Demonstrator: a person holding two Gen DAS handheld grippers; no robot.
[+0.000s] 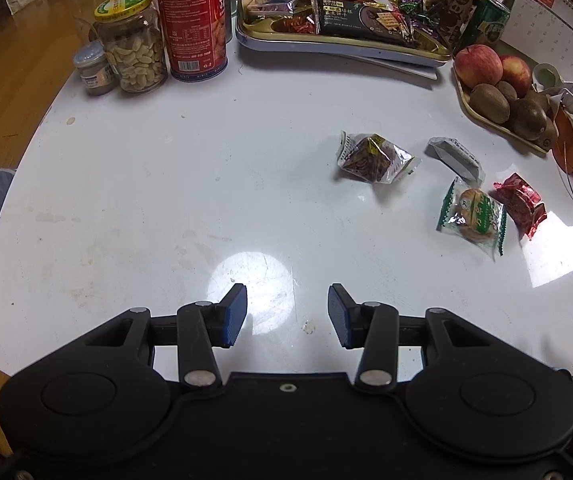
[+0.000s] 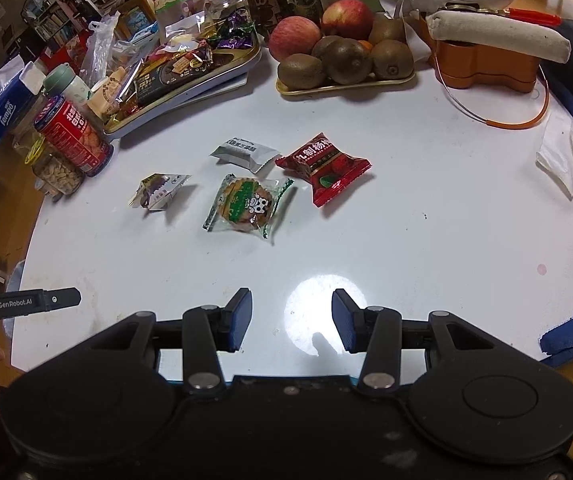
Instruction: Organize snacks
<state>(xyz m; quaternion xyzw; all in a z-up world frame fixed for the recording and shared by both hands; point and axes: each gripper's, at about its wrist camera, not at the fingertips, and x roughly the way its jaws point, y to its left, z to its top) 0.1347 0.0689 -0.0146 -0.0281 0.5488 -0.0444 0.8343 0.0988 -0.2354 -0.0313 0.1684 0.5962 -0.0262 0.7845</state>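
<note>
Left wrist view: my left gripper (image 1: 287,316) hangs over the bare near part of the white table (image 1: 166,168), jaws parted with nothing between the blue pads. Four loose snacks lie to the far right: a clear-wrapped dark snack (image 1: 374,158), a silver packet (image 1: 455,158), a green-wrapped biscuit (image 1: 473,216) and a red packet (image 1: 520,204). The snack tray (image 1: 326,46) sits at the far edge, piled with wrappers; a peanut jar (image 1: 134,46) and red can (image 1: 195,20) stand far left.

Right wrist view: my right gripper (image 2: 292,320) is likewise released and empty above the table. The same four snacks lie ahead, the biscuit nearest, the red packet to its right. A fruit tray (image 2: 346,86) with apples and kiwis stands at the far side, right of the snack tray.
</note>
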